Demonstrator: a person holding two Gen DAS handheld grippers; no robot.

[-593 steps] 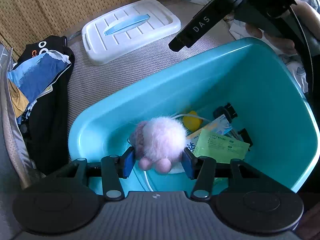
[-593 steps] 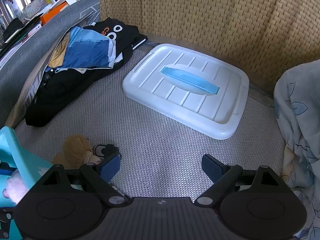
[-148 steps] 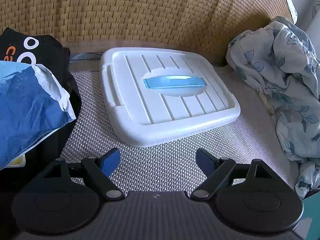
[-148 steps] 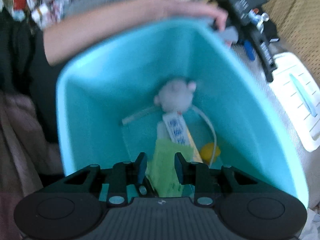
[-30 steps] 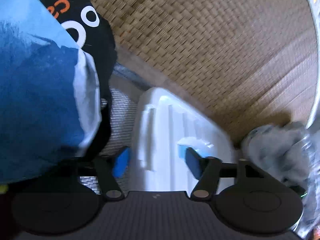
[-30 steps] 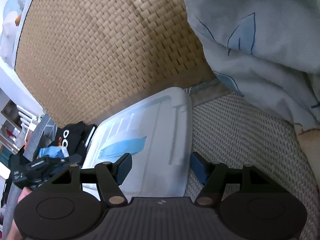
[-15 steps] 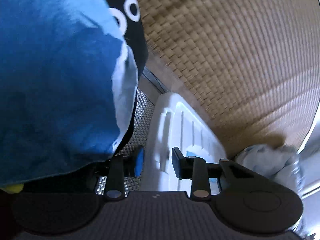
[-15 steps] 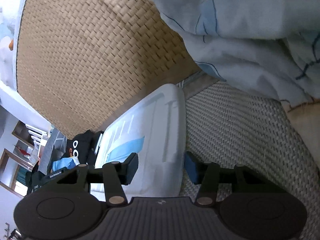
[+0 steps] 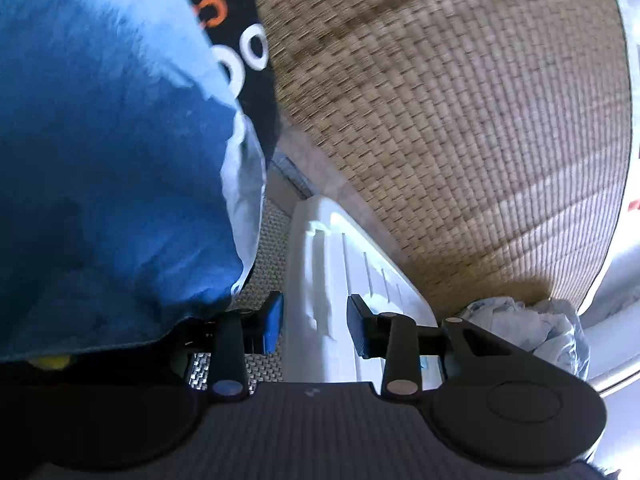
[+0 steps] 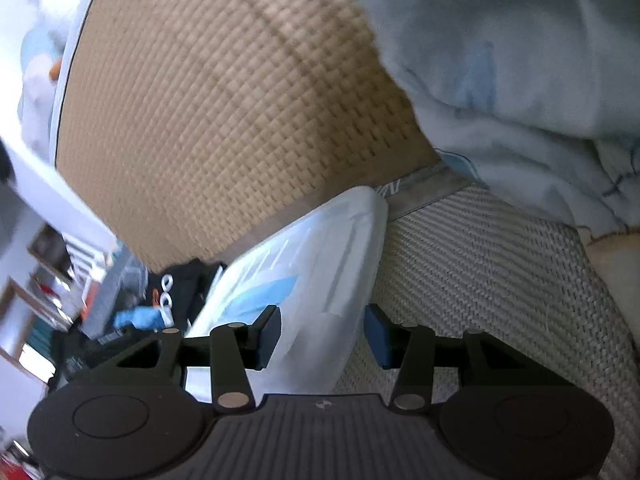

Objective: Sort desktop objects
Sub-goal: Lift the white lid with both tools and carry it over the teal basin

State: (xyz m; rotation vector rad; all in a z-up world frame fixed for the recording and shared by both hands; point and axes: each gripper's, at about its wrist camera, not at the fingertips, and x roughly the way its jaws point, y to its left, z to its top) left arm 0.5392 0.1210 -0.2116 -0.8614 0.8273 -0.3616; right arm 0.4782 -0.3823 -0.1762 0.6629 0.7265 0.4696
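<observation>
White lid [image 9: 320, 280] on woven mat [image 10: 480, 272], its 2 opposite edges pinched by left gripper [image 9: 316, 328] and right gripper [image 10: 322, 338]. Risk: uneven lifting twists the lid free.

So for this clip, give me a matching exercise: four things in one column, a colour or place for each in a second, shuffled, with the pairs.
Things:
1. storage lid
2. lid handle
3. woven backrest
4. floral cloth

Descriptions:
A. tan, rising behind the lid
B. white, ribbed, one edge between each pair of tongs
C. pale with leaf print, upper right in the right wrist view
D. light blue, in the middle of the lid

Pairs: 1-B, 2-D, 3-A, 4-C
</observation>
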